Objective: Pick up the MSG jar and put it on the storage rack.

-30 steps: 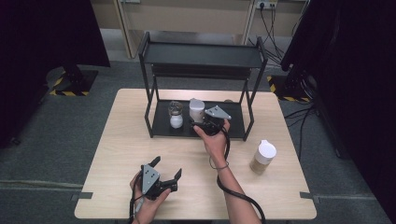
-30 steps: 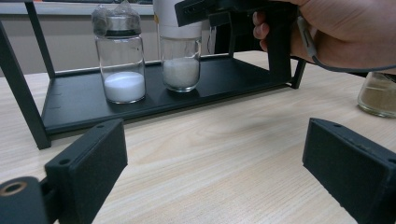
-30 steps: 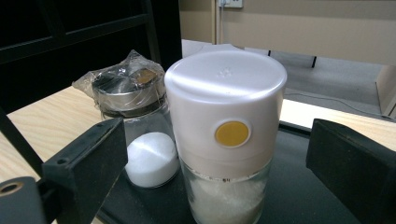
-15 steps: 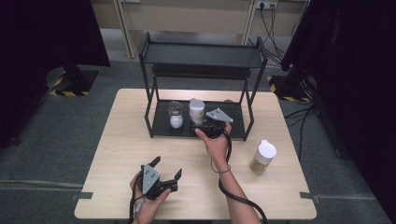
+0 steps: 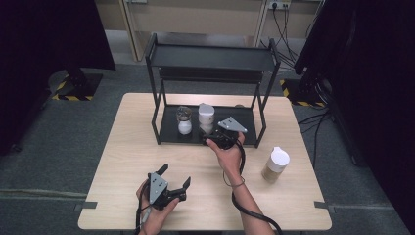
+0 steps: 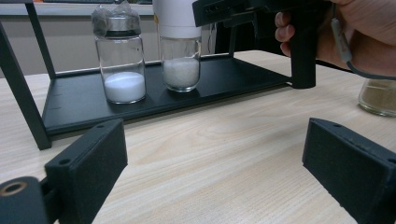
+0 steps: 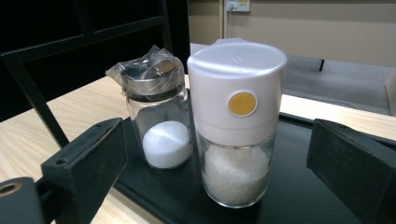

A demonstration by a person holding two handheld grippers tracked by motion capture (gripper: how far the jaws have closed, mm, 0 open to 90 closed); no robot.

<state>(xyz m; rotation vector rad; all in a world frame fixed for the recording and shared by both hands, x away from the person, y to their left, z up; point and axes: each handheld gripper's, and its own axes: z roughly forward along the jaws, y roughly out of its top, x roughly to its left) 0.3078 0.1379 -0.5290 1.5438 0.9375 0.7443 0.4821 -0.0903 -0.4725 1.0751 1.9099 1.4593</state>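
On the rack's (image 5: 210, 139) bottom shelf, just beside the foil-capped salt jar (image 7: 161, 119), stands the white-lidded shaker (image 7: 236, 123), so I bracket it with my right tongs (image 7: 219, 158) spread wide, while my left tongs (image 5: 173, 178), equally wide, wait on the counter (image 5: 122, 161) before the rack.

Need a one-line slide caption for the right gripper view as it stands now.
Right gripper, jaws open, faces white-capped jar on black shelf tray, beside foil-topped jar.
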